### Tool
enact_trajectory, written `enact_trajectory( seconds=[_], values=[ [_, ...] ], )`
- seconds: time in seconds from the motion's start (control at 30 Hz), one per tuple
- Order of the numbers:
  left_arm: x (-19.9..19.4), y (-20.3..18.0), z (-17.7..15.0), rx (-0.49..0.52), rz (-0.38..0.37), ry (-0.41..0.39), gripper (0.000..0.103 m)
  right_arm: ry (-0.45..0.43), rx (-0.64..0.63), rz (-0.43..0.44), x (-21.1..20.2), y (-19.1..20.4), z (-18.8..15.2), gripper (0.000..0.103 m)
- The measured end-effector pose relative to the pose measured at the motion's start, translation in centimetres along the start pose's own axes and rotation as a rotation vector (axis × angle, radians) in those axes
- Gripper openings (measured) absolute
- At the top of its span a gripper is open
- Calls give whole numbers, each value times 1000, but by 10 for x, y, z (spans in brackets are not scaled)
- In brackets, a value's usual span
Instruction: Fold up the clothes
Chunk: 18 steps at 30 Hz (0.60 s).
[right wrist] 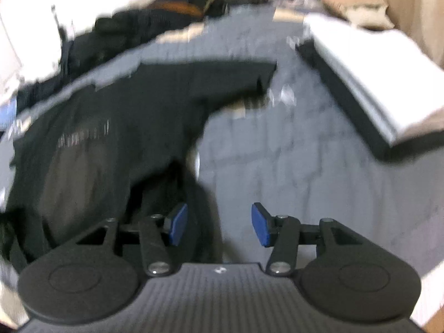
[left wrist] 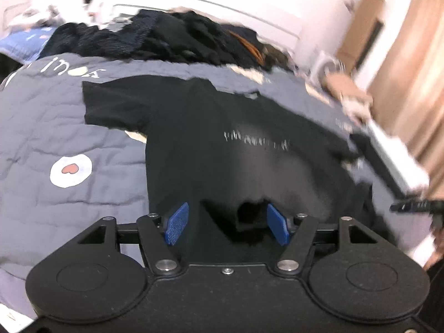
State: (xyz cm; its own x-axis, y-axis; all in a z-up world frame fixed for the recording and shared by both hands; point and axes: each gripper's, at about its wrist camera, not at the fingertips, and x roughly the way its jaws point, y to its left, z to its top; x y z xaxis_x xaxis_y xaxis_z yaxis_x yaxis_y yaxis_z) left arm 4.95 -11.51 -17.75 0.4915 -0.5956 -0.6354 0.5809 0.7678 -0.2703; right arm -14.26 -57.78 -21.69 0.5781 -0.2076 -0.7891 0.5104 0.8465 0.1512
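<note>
My left claw (left wrist: 226, 223) and right claw (right wrist: 219, 224) both hang with jaws parted and gripping nothing above the near hem of a black T-shirt (left wrist: 222, 144) spread flat on my grey quilt (left wrist: 69, 138).

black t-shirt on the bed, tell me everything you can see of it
The black t-shirt lies spread out, front up, on a grey quilted bedspread. It looks like soft, thin cloth, with a line of small pale lettering across the chest. Both short sleeves stick out sideways. The hem nearest the cameras is rumpled, with a loose fold lying between the open left tongs; their blue pads are not pressing it. The right tongs stand open at the shirt's edge. A heap of dark clothes lies beyond it.
</note>
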Motion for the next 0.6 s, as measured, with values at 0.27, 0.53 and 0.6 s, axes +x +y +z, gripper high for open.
enact_trajectory(
  seconds=[0.27, 0.53, 0.6],
  values=[
    [13, -26, -20, 276, 82, 14, 62, 113, 28, 32, 13, 1, -15, 50],
    [38, -55, -41, 597, 172, -16, 62, 161, 57, 47, 25, 6, -17, 50],
    [42, -57, -41, 629, 193, -41, 66, 171, 63, 49, 28, 7, -17, 50]
  ],
)
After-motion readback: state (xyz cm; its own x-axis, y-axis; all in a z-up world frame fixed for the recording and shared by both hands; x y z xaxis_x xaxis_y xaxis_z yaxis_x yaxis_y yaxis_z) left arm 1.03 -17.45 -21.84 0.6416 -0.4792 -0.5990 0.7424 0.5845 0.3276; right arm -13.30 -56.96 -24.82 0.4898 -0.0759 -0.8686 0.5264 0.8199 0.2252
